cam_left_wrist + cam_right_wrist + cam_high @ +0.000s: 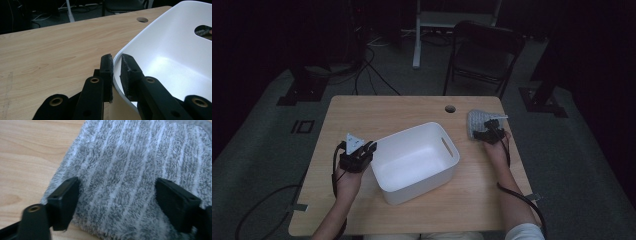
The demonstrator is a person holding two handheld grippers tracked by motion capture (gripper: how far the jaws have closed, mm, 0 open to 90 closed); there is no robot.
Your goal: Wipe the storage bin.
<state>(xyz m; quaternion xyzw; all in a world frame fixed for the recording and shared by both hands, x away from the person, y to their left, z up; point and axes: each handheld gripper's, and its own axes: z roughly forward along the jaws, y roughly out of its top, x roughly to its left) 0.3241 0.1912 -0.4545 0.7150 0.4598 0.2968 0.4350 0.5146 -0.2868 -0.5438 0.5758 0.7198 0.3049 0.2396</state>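
Lying flat, long axis away from person, grey towel (130,170) beneath wide right claw (117,202).

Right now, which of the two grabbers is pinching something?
The left gripper: its jaws are shut on the rim of the white bin. The right gripper stands open over the grey striped towel.

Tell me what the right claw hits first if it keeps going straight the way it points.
Most likely the grey striped towel: the right claw stands open with its jaws spread over the cloth, which lies on the wooden table. Whether the tips already touch it is unclear.
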